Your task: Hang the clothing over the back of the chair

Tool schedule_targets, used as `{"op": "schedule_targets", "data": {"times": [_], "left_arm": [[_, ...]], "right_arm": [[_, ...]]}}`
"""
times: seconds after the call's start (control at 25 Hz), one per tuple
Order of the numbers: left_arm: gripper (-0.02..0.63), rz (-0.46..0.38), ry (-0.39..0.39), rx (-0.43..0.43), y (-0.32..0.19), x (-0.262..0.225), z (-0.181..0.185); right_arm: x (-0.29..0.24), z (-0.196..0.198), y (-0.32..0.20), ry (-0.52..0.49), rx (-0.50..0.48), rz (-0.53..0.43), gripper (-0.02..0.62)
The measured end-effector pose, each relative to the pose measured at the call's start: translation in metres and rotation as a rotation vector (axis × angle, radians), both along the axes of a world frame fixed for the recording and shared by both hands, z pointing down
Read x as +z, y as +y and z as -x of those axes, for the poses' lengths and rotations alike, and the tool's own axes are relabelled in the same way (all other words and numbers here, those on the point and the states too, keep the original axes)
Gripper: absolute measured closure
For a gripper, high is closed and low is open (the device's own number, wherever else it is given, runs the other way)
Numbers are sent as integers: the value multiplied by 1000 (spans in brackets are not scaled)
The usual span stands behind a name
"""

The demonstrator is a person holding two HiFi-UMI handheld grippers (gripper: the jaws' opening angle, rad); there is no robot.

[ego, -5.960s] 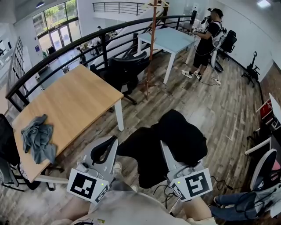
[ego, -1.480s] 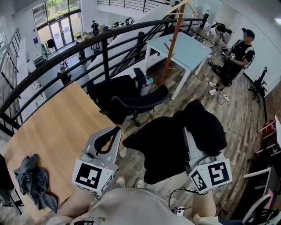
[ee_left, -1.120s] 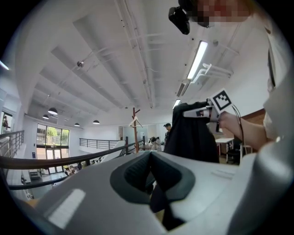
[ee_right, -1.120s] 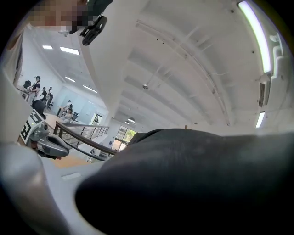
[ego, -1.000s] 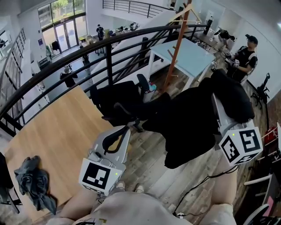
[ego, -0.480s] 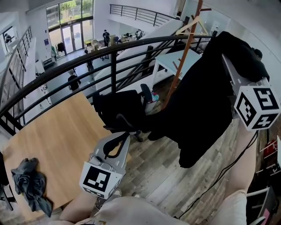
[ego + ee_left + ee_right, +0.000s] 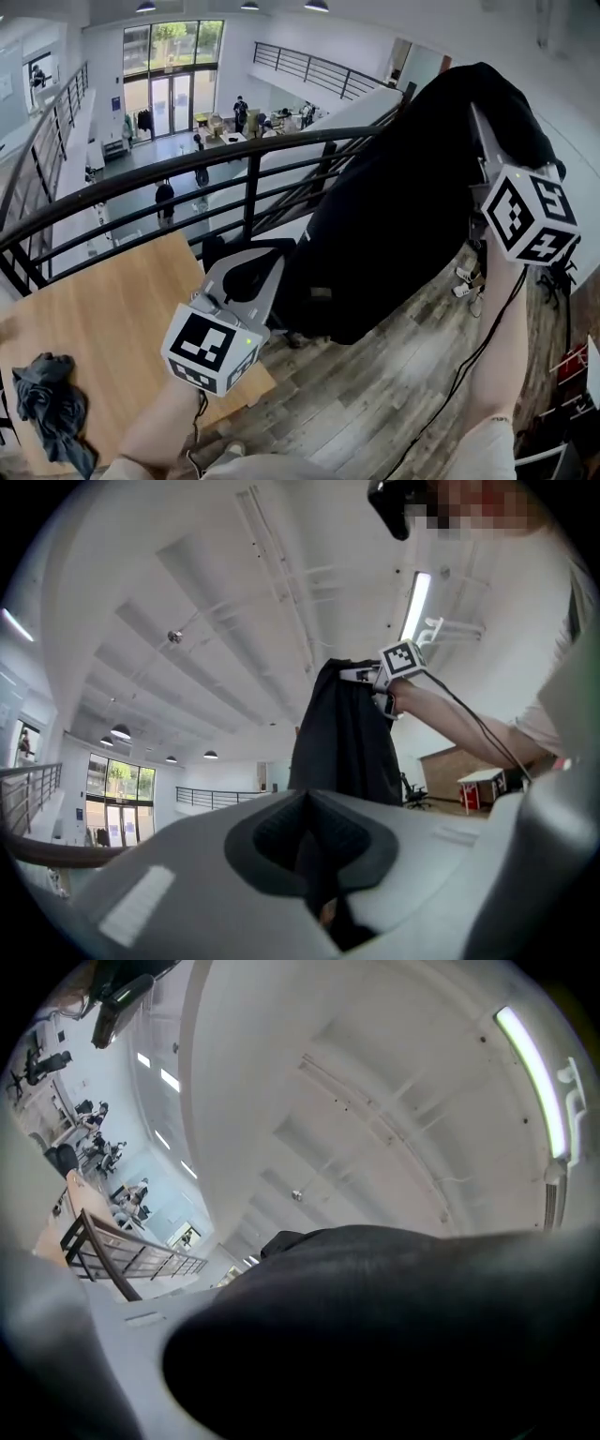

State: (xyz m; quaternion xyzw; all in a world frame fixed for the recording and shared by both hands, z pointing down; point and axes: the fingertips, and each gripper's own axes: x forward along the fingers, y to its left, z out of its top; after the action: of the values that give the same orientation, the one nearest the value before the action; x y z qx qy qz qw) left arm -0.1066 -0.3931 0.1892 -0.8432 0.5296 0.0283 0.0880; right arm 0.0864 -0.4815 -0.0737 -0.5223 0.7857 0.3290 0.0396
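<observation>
Aloft, black clothing (image 7: 394,216) in right gripper (image 7: 479,122), square-marker cube (image 7: 530,217).

Two grippers: left gripper (image 7: 249,262), right gripper (image 7: 480,127). One black garment (image 7: 394,216), right. One wooden desk (image 7: 103,300), near left. One grey cloth (image 7: 47,412) on desk. One black chair (image 7: 214,246), mostly hidden behind left gripper. One black railing (image 7: 141,181). Three ceiling lights (image 7: 248,5), far. At least three people (image 7: 165,199), far lower floor.
</observation>
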Motion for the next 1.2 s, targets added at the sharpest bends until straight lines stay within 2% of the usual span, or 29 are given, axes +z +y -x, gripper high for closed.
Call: {"op": "schedule_targets", "data": {"times": [0.24, 0.4, 0.52, 0.68, 0.88, 1.0, 1.2], "left_arm": [[604, -11, 49, -44, -48, -36, 33], [604, 31, 74, -63, -81, -35, 49], [604, 75, 98, -79, -105, -21, 63], [604, 70, 93, -106, -129, -5, 72], [604, 45, 75, -130, -153, 18, 67], [604, 76, 68, -132, -165, 42, 62], [604, 116, 14, -140, -170, 84, 58]], "right_arm": [[-13, 47, -35, -28, -90, -59, 494], [12, 89, -71, 52, -192, -93, 500], [52, 133, -84, 147, -283, -100, 500], [111, 168, -86, 215, -319, -101, 500], [187, 181, -103, 237, -351, -49, 500], [234, 184, -110, 266, -373, -5, 502], [303, 190, -102, 327, -422, 56, 502]]}}
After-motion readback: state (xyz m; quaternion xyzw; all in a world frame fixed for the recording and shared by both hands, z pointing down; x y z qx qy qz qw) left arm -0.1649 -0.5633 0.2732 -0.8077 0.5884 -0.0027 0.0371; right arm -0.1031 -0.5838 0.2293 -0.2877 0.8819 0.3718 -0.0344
